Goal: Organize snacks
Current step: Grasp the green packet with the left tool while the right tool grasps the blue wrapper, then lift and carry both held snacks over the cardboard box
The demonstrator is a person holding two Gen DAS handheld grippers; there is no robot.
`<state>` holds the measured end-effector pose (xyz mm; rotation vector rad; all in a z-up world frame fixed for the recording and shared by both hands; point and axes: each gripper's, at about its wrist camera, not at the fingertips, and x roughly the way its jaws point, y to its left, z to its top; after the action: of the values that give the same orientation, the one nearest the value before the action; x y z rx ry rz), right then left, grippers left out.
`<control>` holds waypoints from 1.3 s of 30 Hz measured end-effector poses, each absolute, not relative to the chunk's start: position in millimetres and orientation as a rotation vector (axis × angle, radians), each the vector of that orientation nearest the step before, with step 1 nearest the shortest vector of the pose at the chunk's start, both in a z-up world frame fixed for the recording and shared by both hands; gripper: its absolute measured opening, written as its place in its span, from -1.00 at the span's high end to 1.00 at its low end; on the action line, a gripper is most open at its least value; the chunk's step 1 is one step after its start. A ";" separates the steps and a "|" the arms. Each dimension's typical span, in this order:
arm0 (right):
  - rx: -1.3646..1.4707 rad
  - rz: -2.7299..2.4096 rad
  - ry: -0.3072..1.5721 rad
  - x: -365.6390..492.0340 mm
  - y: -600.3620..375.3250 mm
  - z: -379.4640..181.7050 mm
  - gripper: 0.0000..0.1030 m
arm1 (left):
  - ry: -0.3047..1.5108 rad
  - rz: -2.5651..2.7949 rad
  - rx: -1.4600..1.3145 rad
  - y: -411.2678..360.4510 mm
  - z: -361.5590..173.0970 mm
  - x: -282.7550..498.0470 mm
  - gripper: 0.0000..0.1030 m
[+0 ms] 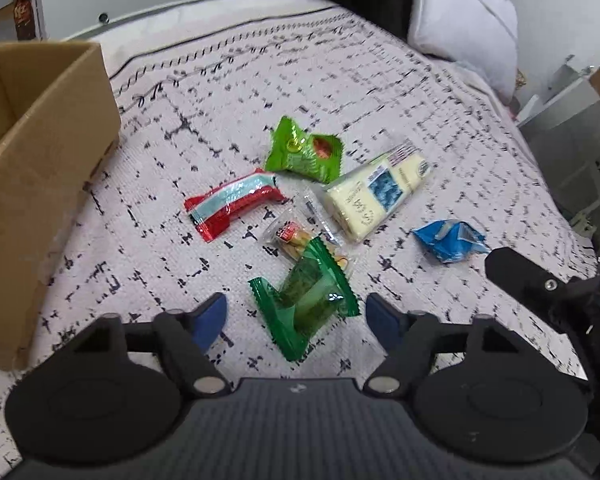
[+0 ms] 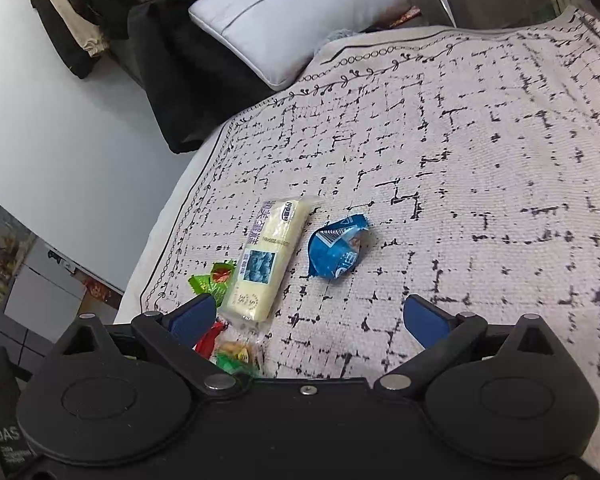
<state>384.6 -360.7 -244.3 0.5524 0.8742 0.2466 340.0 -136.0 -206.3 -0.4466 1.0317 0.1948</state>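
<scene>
Several snack packets lie on a patterned bedspread. In the left wrist view a dark green packet sits between the fingers of my left gripper, whose blue pads stand a little apart from it on both sides. Beyond it lie a clear packet, a red packet, a bright green packet, a cream bar and a blue packet. My right gripper is open over bare bedspread, with the blue packet and the cream bar just ahead of it.
An open cardboard box stands on the bed at the left, with something blue showing inside. A white pillow and dark clothing lie at the head of the bed. The bed's edge drops off left of the cream bar.
</scene>
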 end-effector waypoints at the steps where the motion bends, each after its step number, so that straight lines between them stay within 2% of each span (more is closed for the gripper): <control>1: 0.553 0.246 0.877 389.1 -359.6 -246.6 -0.87 | 1.045 0.202 -0.449 -135.9 -210.2 343.1 -0.04; 2: 0.554 0.247 0.878 392.9 -358.5 -248.2 -0.84 | 1.054 0.200 -0.459 -135.5 -213.6 345.3 0.15; 4: 0.556 0.246 0.877 400.3 -356.0 -251.2 -0.76 | 1.044 0.211 -0.469 -134.2 -214.8 346.3 0.20; 8: 0.545 0.236 0.890 414.0 -348.8 -258.2 -0.69 | 1.035 0.248 -0.461 -131.2 -210.6 348.8 0.27; 16: 0.527 0.205 0.872 423.6 -343.3 -263.4 -0.58 | 1.021 0.249 -0.455 -123.7 -202.8 356.4 0.28; 17: 0.520 0.197 0.870 424.7 -343.2 -264.3 -0.52 | 1.021 0.249 -0.451 -122.9 -202.1 357.0 0.28; 20: 0.493 0.169 0.868 425.8 -344.5 -266.4 0.00 | 1.015 0.250 -0.451 -120.2 -198.9 356.7 0.28; 21: 0.486 0.152 0.875 425.7 -346.3 -267.4 0.32 | 1.014 0.250 -0.453 -119.1 -197.6 356.2 0.28; 30: 0.450 0.175 0.874 402.0 -344.3 -254.5 0.38 | 0.978 0.240 -0.463 -104.6 -175.0 333.8 0.28; 39: 0.386 0.243 0.839 361.9 -321.2 -218.7 0.40 | 0.920 0.249 -0.504 -72.5 -142.1 299.0 0.28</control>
<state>361.9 -321.2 -218.7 0.3857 0.8394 0.2426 299.0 -72.5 -142.1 -0.5043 0.9198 0.2489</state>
